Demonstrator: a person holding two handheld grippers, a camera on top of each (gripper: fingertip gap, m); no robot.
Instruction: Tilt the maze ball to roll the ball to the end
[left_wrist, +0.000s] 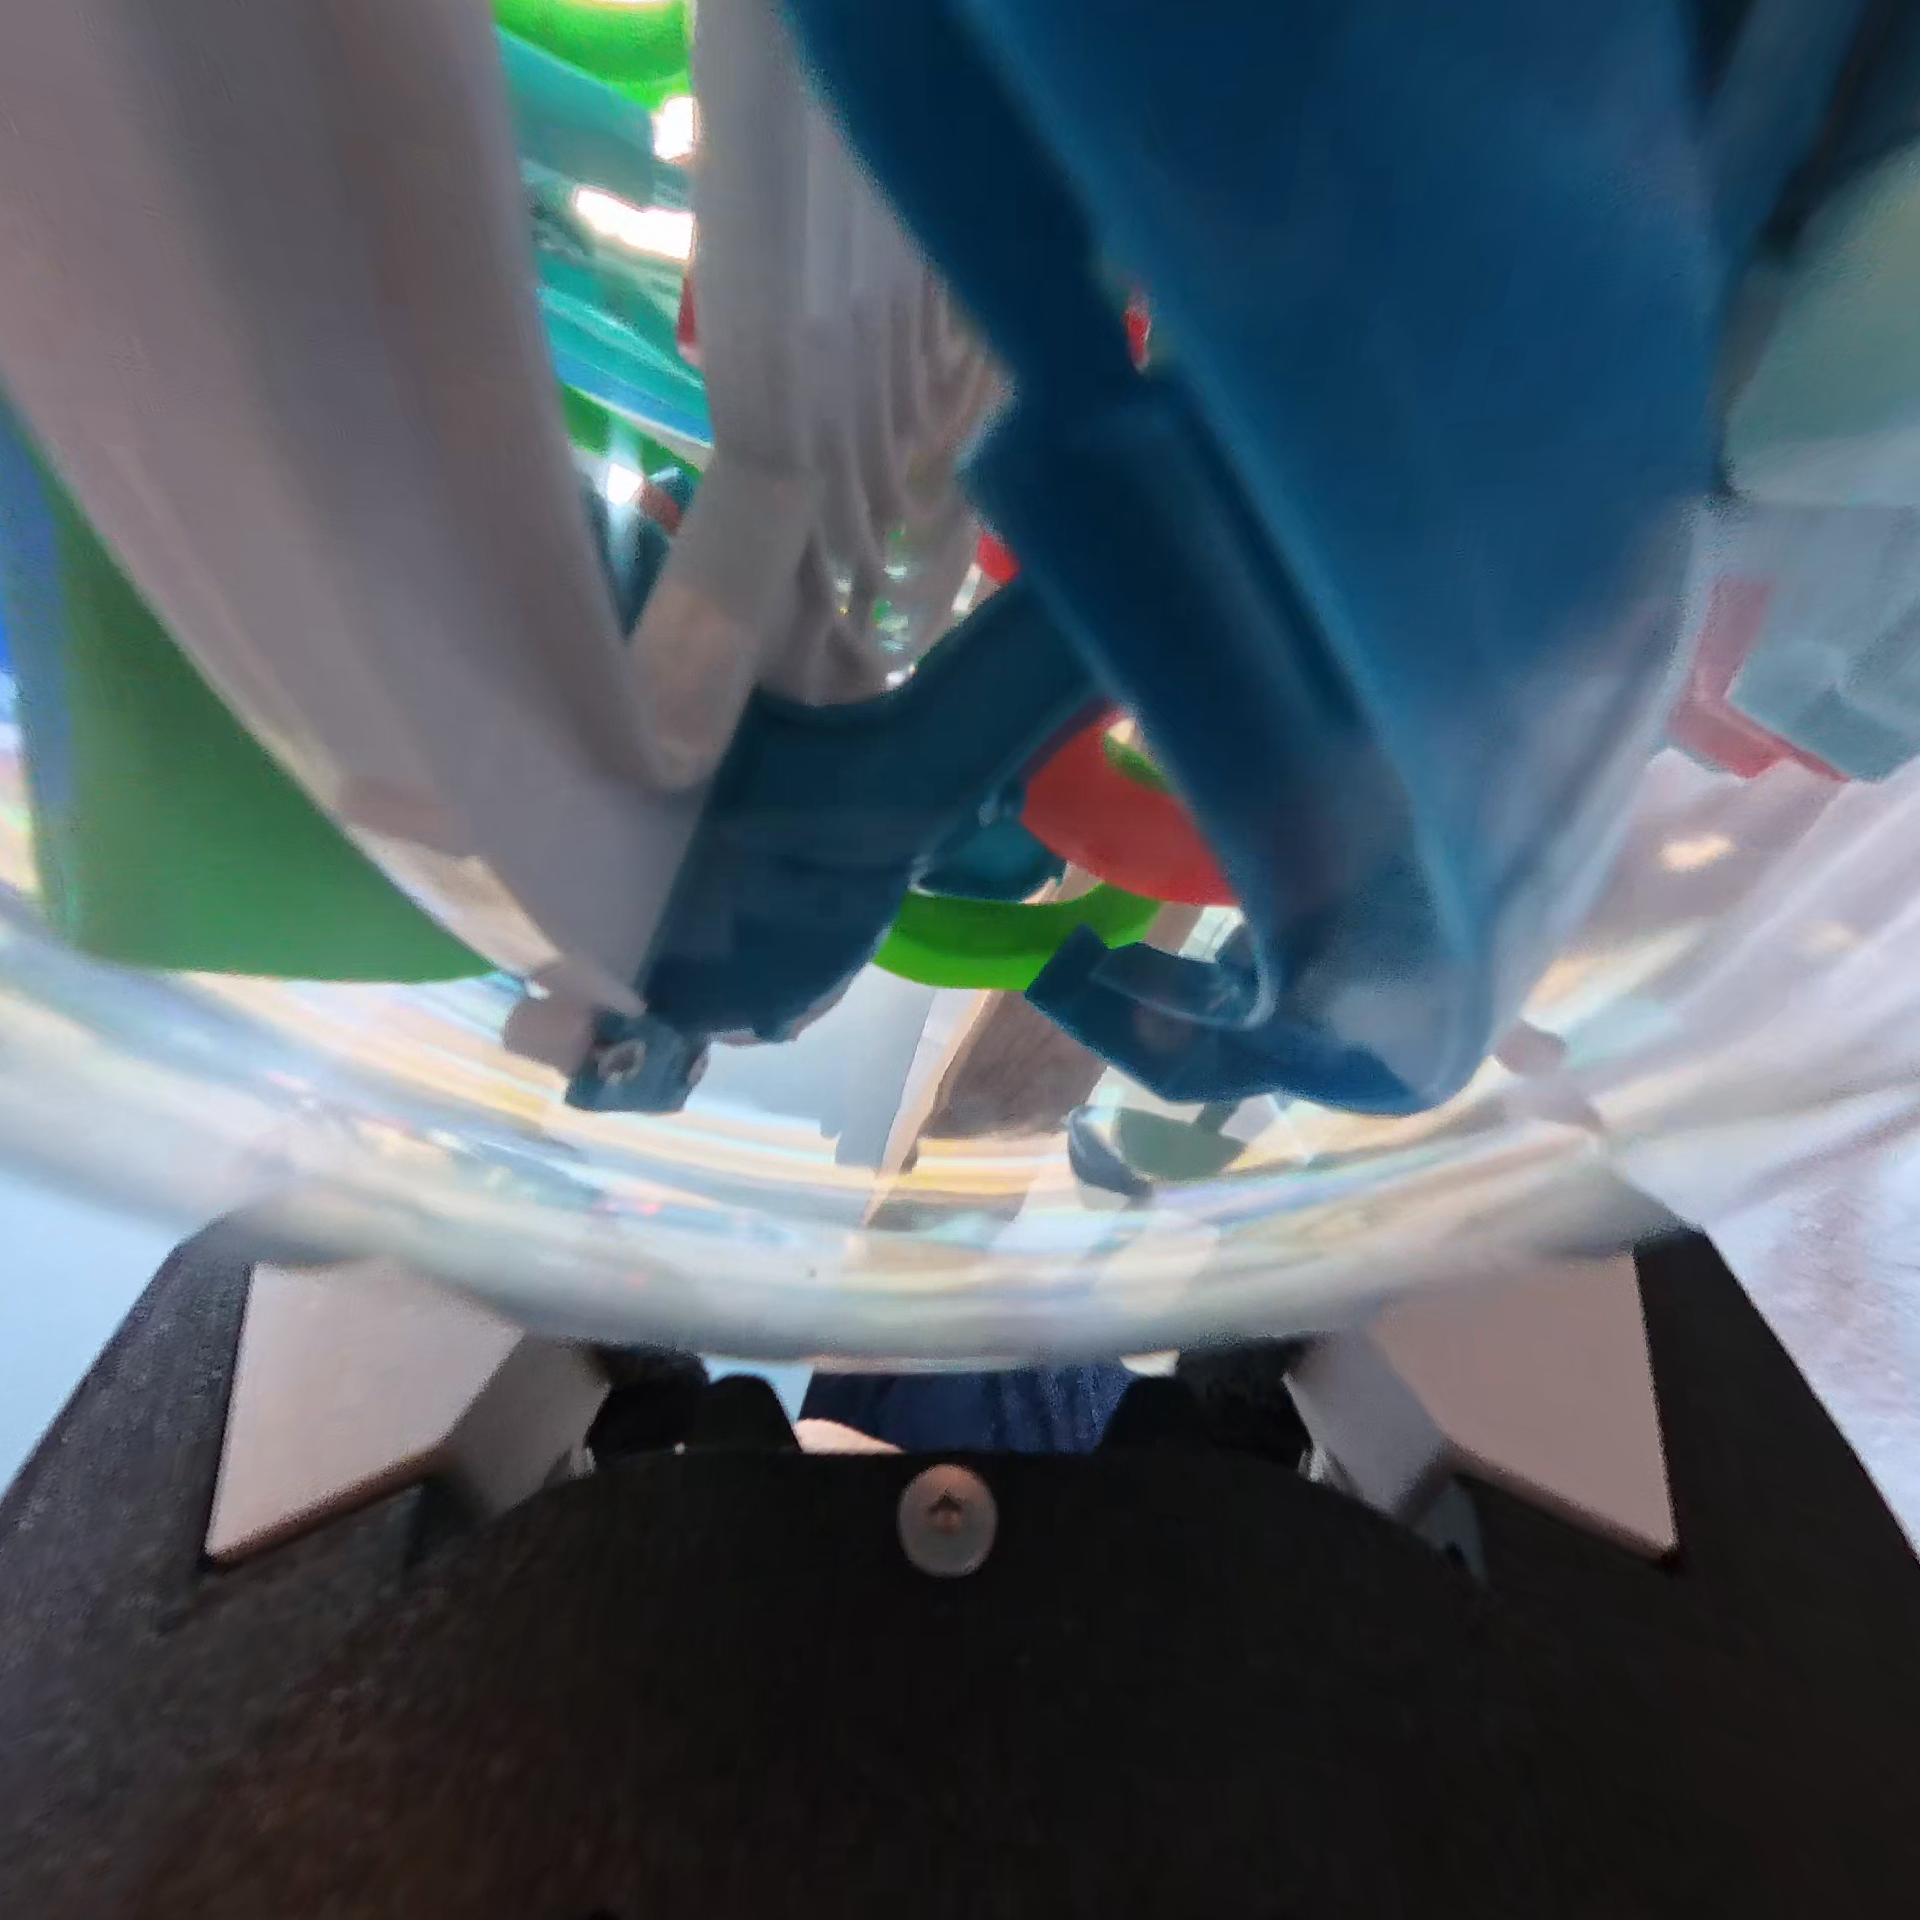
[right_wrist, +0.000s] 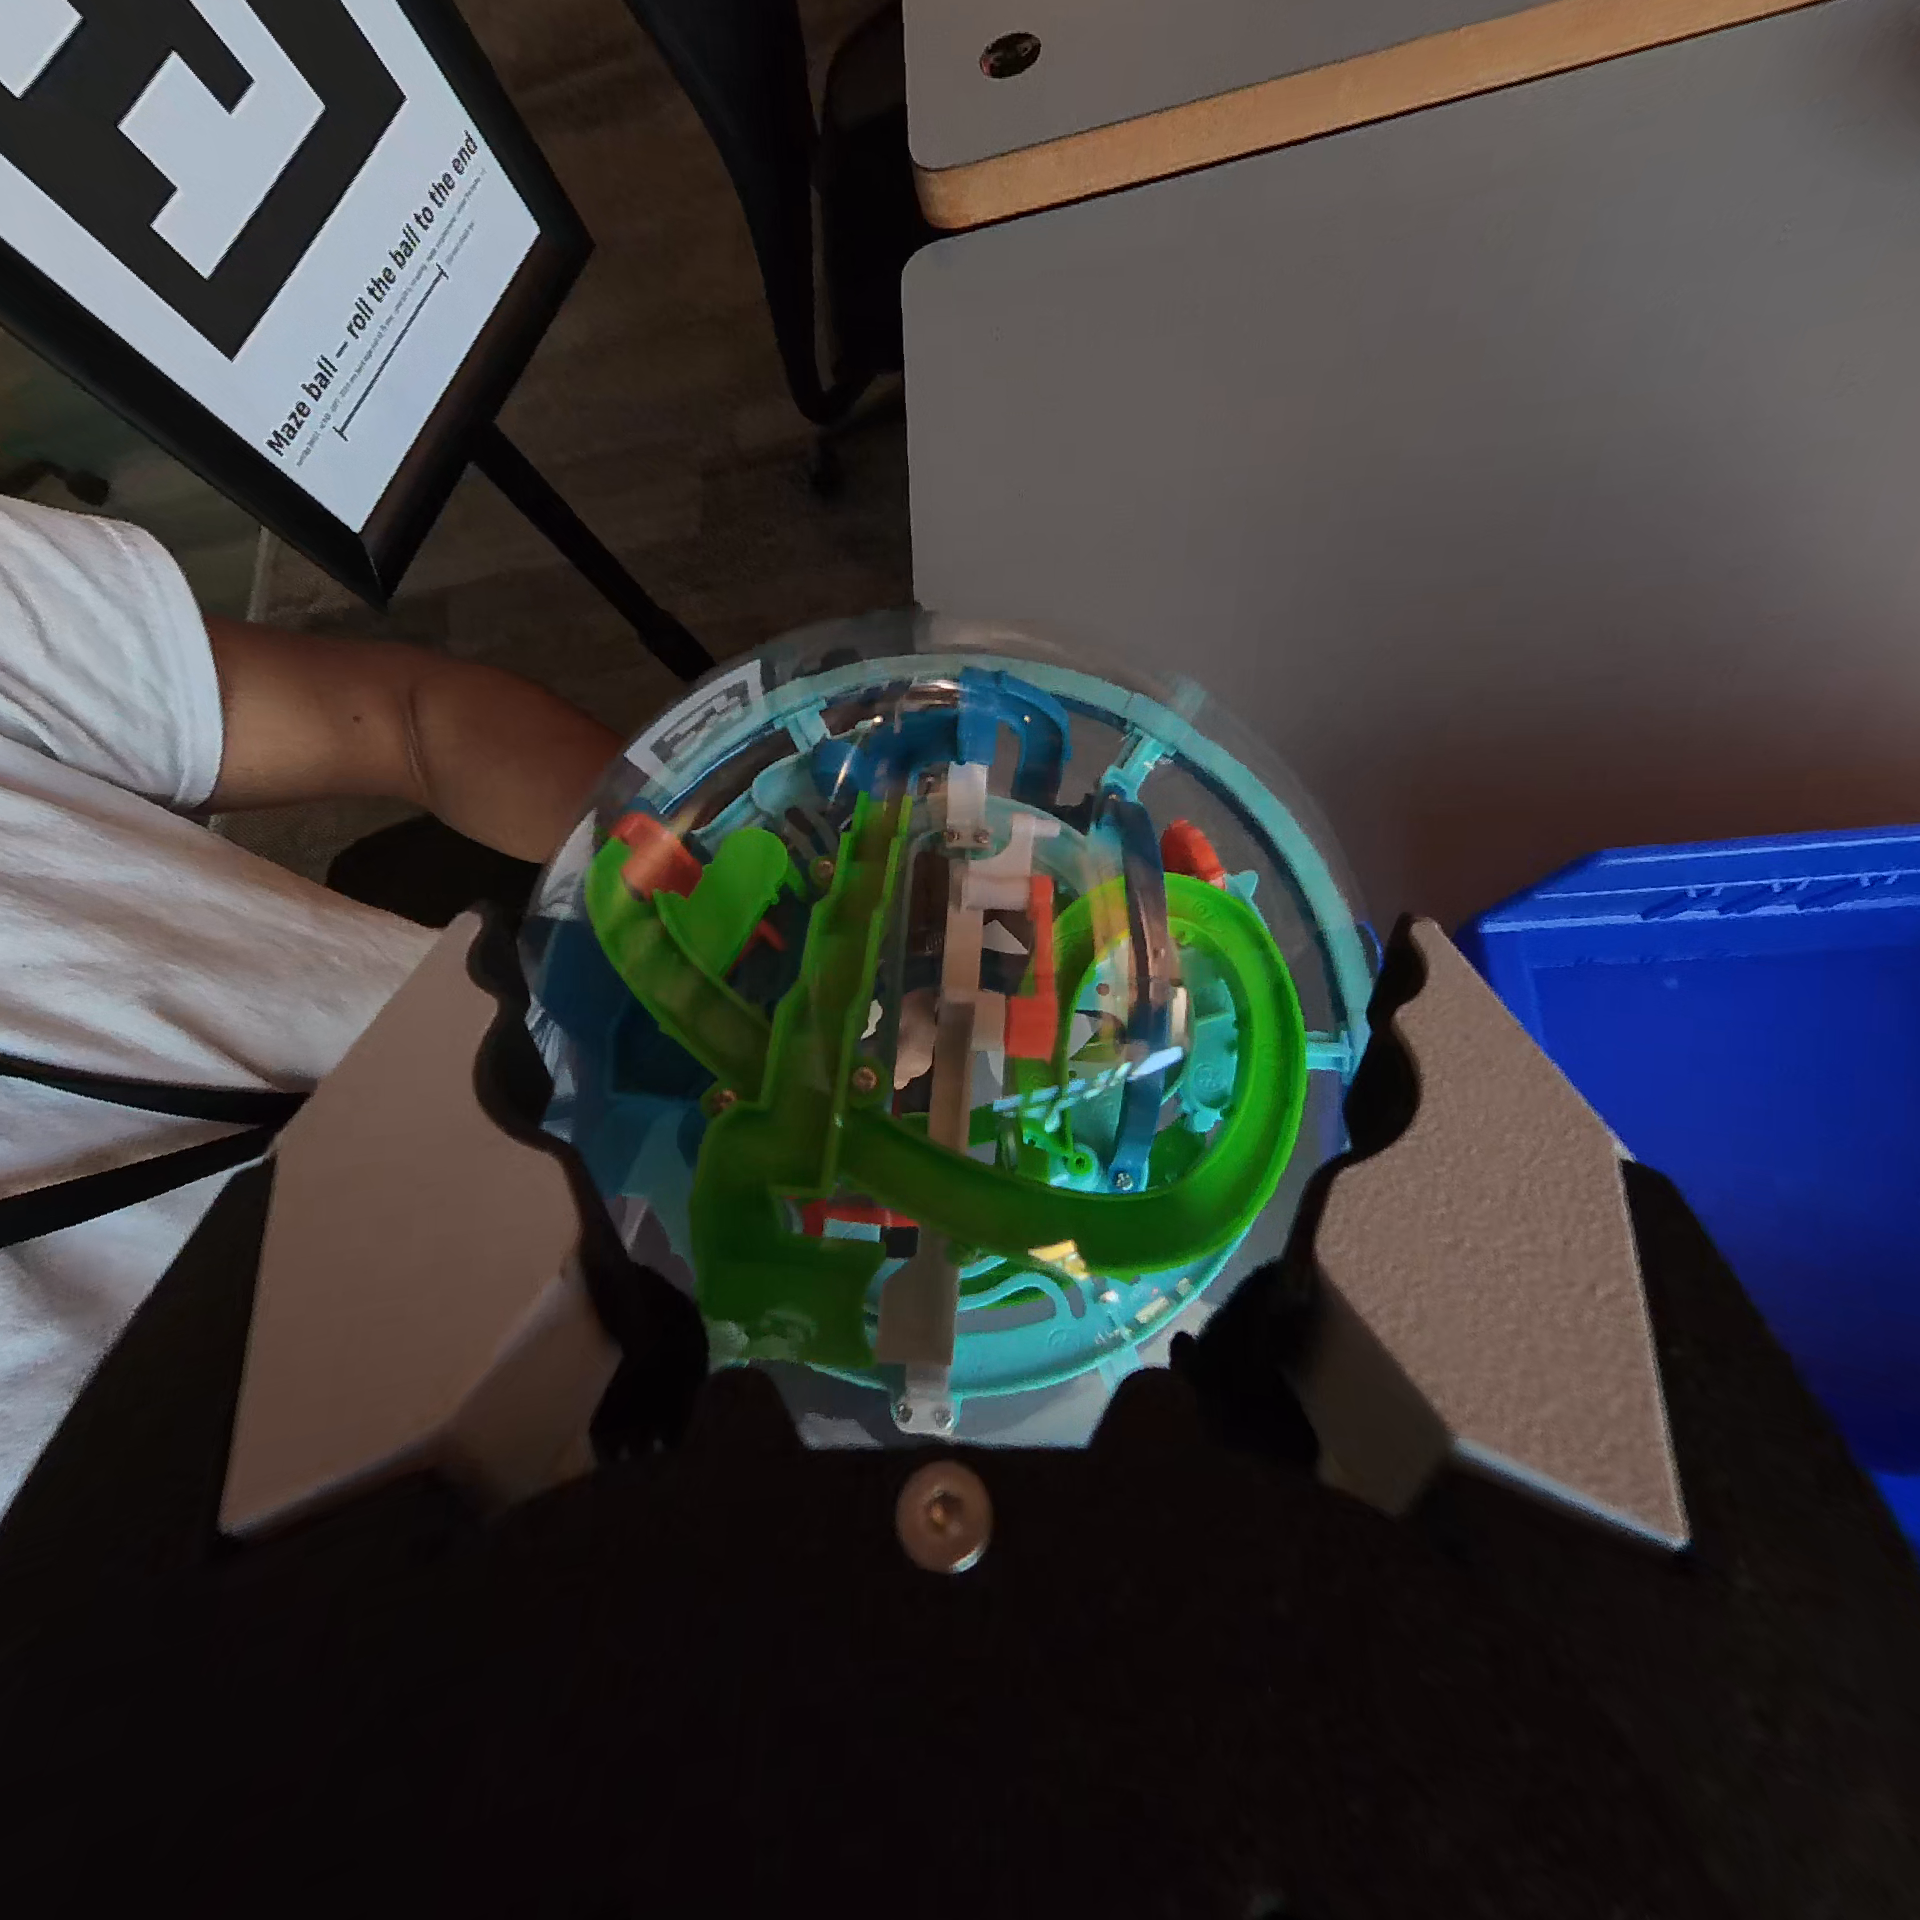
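While a white sleeve fills the left edge, the right gripper pinches the clear, round maze ball between scalloped black pads over a smooth grey table, glossy blue bin rightmost, left gripper spread wide, fingertips hidden behind the ball's shell.

My right gripper stands spread wide, both fingers pressed on the maze ball. My left gripper is just as wide, its fingertips hidden. My bare forearm reaches across.
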